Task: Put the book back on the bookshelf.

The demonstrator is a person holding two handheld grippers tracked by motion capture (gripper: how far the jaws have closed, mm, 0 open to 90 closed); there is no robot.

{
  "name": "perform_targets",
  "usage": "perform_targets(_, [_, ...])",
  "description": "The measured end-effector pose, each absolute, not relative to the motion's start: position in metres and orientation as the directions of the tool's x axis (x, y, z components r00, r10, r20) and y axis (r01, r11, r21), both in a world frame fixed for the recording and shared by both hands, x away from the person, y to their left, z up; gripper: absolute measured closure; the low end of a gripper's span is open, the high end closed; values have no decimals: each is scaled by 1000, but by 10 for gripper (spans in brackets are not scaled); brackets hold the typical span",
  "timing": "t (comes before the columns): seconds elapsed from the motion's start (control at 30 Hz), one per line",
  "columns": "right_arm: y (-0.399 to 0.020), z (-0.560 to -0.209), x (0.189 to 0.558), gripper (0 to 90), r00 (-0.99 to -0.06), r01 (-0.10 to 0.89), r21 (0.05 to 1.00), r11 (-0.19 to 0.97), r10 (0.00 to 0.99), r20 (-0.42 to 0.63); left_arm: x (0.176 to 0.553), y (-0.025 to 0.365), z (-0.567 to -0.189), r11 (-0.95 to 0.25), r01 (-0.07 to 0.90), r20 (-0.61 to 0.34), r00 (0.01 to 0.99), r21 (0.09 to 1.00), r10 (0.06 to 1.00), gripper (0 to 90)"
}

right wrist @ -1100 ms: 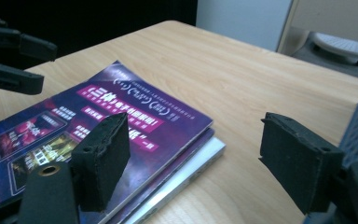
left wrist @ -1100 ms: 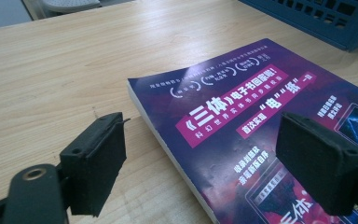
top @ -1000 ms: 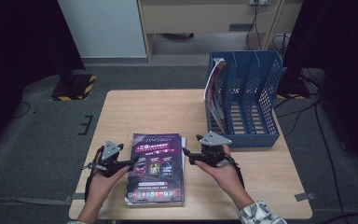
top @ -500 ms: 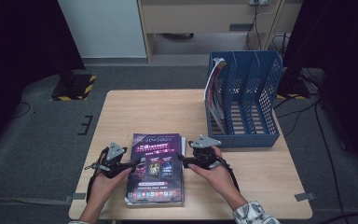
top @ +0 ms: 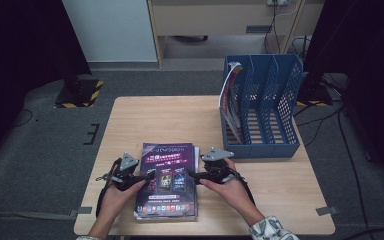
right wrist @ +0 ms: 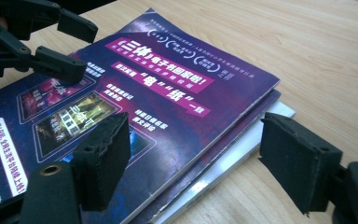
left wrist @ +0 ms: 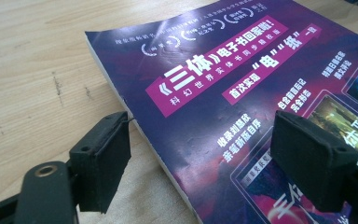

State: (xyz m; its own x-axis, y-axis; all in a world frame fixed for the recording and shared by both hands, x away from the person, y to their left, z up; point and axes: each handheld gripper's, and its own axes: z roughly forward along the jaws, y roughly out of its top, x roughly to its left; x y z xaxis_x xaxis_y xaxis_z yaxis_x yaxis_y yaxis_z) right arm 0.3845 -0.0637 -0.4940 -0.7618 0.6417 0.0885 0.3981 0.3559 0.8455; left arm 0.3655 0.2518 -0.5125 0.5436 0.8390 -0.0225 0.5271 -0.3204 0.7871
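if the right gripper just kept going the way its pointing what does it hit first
Most likely the top purple magazine. The right gripper stands open, its jaws straddling the stack's right edge, so going on it would slide over that cover toward the left gripper at the far edge. Its height above the cover is hard to judge.

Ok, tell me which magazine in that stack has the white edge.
The bottom magazine: its pale edge juts out beneath the two purple ones stacked on it.

Purple magazine [top: 167, 185] with magenta banners; blue file rack [top: 262, 107].
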Motion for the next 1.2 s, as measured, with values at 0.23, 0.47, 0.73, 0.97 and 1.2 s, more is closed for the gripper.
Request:
perform_targets(0.23, [-63,-497,385,231,-765,409,837,364,636,97,367,251,-514,-302,537,-58,553,788,831,230])
perform_targets(0.47, [-63,-499,386,221,-764,418,832,364,636,105,368,253,-516,-278,551,-87,546,787,833,224])
perform_targets(0.73, [-63,-501,386,219,-769,423,825,375,630,108,368,253,-516,-278,551,-89,548,787,832,229])
perform_targets(0.97, [-63,-503,387,218,-766,437,819,373,631,122,367,252,-515,-295,546,-71,551,784,831,232])
perform_targets(1.2, [-62,-505,387,218,-768,449,810,377,626,134,367,250,-514,-306,535,-59,559,787,827,242])
